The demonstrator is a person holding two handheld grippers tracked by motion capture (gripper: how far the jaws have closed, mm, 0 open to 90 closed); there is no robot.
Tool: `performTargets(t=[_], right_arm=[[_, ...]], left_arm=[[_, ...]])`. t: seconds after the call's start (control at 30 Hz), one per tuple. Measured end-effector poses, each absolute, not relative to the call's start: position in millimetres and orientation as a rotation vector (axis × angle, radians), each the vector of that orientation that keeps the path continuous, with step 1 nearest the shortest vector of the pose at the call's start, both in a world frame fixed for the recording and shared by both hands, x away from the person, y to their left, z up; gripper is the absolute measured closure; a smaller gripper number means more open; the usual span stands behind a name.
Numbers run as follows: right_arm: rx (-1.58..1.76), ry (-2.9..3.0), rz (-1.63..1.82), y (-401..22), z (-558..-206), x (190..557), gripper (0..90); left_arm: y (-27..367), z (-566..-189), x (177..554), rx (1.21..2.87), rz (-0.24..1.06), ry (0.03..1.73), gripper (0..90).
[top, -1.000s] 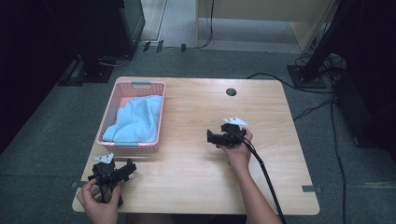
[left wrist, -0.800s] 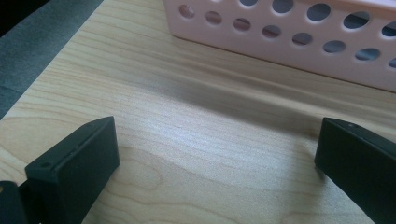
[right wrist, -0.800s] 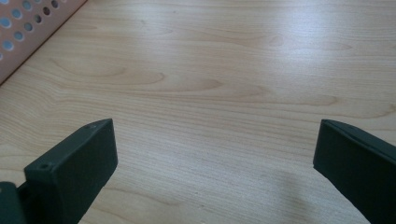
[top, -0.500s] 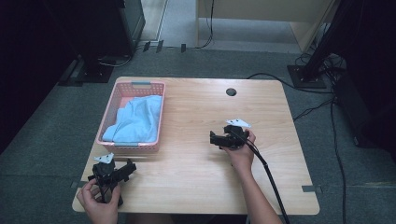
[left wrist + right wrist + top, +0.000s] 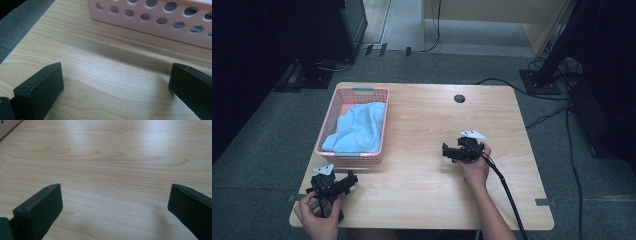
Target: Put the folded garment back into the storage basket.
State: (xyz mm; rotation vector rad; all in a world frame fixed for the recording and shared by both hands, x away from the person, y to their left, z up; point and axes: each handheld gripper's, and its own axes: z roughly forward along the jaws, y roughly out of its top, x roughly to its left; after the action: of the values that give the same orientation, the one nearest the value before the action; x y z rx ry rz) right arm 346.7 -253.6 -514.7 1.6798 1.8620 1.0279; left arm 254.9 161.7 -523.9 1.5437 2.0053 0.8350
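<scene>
A pink perforated basket [image 5: 334, 107] stands on the left half of the wooden table [image 5: 427, 125], with a light blue cloth [image 5: 357, 127] bunched inside it. My left gripper [image 5: 350, 180] is held low at the table's front left corner, just in front of the basket. In the left gripper view my left gripper [image 5: 116, 72] is open over bare wood, facing the basket's wall [image 5: 155, 15]. My right gripper [image 5: 445, 150] hovers right of the table's centre, pointing left. In the right gripper view my right gripper [image 5: 115, 191] is open, with only wood between its jaws.
A dark round cable hole [image 5: 459, 98] sits near the table's far edge. The right gripper's cable [image 5: 507, 190] trails off the front edge. Grey carpet, floor cables [image 5: 542, 117] and dark equipment stands [image 5: 314, 75] surround the table. A corner of the basket [image 5: 7, 125] is at the top left of the right gripper view.
My right gripper has drifted slightly to the right and toward the person. The left gripper, basket and cloth have not moved.
</scene>
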Motion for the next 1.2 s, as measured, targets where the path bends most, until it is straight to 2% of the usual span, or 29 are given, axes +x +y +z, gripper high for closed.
performTargets(t=[1.2], right_arm=[[1.727,1.826,0.980,-287.2,-519.9,334.2,0.0]], left_arm=[[161.7,-523.9,254.9,1.544,0.835,2.005,0.0]])
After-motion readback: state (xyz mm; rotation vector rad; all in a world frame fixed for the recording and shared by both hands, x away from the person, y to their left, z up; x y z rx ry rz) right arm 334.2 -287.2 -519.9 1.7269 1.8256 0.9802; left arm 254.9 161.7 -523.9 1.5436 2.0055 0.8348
